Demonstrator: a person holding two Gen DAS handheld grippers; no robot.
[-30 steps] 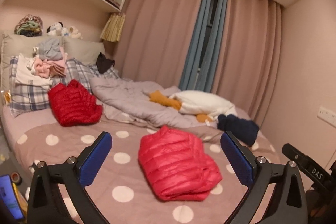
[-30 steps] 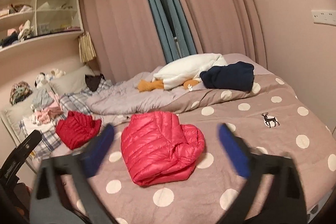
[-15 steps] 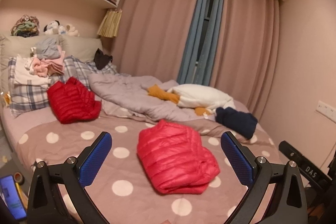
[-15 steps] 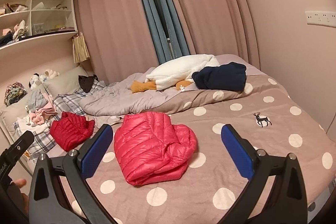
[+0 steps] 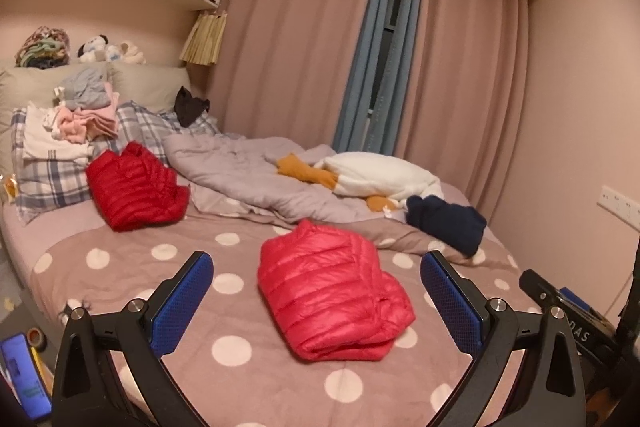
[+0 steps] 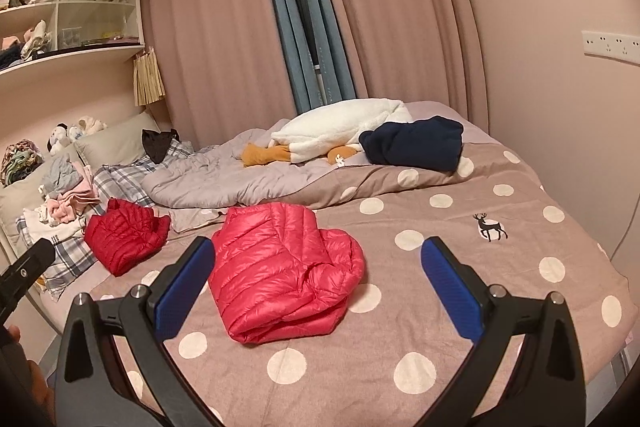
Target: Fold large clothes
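A folded pink-red down jacket [image 5: 332, 287] [image 6: 280, 275] lies on the polka-dot bedspread [image 5: 132, 267] [image 6: 460, 239] near the bed's front. A darker red folded down jacket [image 5: 136, 187] [image 6: 124, 235] rests further back by the plaid pillows. My left gripper [image 5: 316, 299] hangs open above the near edge of the bed, its blue pads either side of the pink-red jacket in view but well short of it. My right gripper [image 6: 316, 283] is likewise open and empty, held back from the jacket.
A rumpled grey duvet [image 5: 248, 175], a white plush toy [image 5: 380, 175] and a navy garment [image 5: 448, 223] lie at the back. Stacked clothes [image 5: 80, 115] sit on pillows. A phone [image 5: 24, 375] is at lower left. The other gripper's handle [image 5: 568, 311] shows at right.
Both grippers have drawn back and risen slightly, so the bed looks a little farther. The right view, blurred a second ago, is now steady. Both jackets lie unmoved.
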